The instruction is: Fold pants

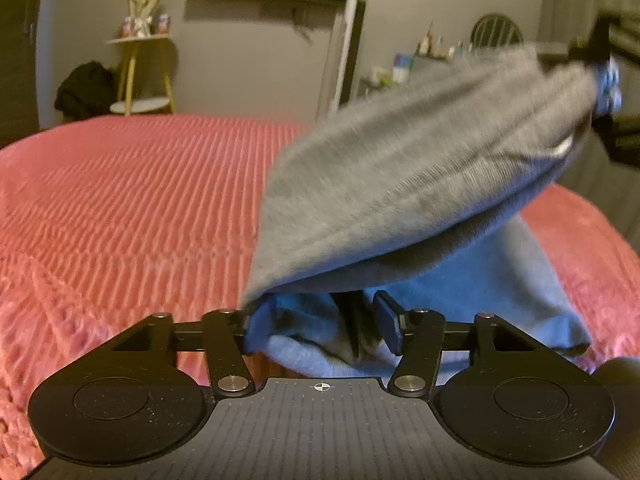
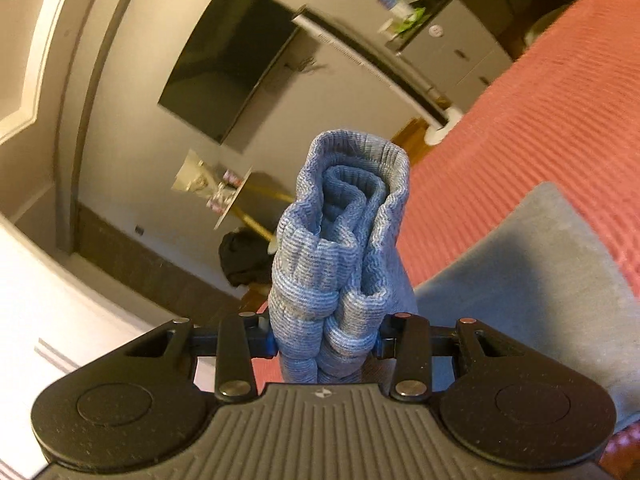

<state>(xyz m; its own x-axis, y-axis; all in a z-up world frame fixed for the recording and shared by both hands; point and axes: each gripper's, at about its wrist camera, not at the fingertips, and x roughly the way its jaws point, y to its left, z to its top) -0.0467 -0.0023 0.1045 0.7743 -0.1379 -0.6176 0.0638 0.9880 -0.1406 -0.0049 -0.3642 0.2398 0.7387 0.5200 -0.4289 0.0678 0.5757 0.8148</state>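
Note:
Grey pants hang stretched in the air over a pink ribbed bedspread. My left gripper has its jaws fairly wide with bunched fabric between them; whether they pinch it is unclear. The cloth runs up to the right, where my right gripper holds its far end. In the right wrist view my right gripper is shut on the ribbed cuffs of the pants, which stick up bunched between the jaws. More grey cloth drapes to the right.
The bed's far edge faces a wall with a dark TV, a small gold-legged side table, a dark bag on the floor and a grey dresser with bottles.

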